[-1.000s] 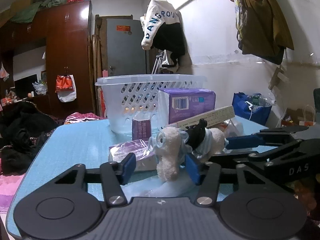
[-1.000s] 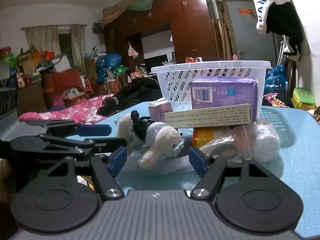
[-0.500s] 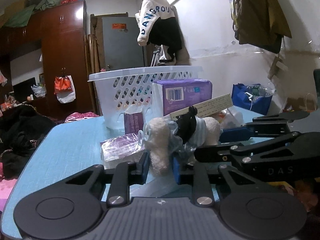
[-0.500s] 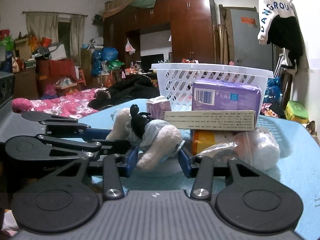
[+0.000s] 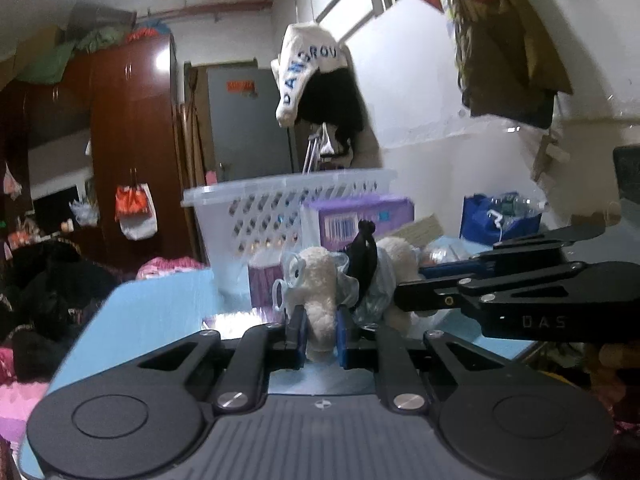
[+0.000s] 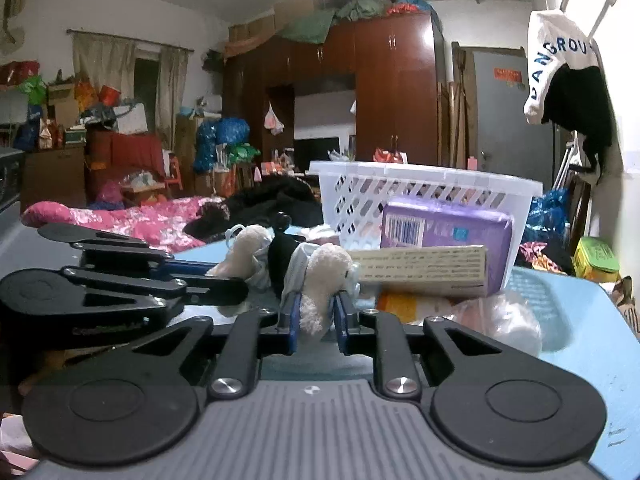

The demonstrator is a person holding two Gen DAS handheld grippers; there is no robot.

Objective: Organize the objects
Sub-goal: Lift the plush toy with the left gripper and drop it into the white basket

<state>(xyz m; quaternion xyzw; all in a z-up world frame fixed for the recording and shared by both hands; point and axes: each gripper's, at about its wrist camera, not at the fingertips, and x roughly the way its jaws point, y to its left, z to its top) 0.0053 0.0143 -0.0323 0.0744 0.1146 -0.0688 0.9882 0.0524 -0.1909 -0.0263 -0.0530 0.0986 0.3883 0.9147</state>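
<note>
A cream plush toy (image 5: 320, 280) with a black part and a pale blue cloth is held off the blue table (image 5: 152, 312) between both grippers. My left gripper (image 5: 319, 334) is shut on one cream end of it. My right gripper (image 6: 315, 322) is shut on the other cream end (image 6: 324, 276). Each gripper shows from the side in the other's view: the right one in the left wrist view (image 5: 520, 292), the left one in the right wrist view (image 6: 120, 276). A white slotted basket (image 5: 288, 208) stands behind; it also shows in the right wrist view (image 6: 424, 192).
A purple pack (image 6: 444, 232) and a long beige box (image 6: 420, 268) lie in front of the basket, with a clear bag (image 6: 504, 320) and an orange item (image 6: 400, 304) below. A small purple box (image 5: 264, 280) stands by the basket. Bed and wardrobe lie beyond.
Both grippers have closed on the plush toy, one on each end, and have lifted it off the table; both views have tilted upward.
</note>
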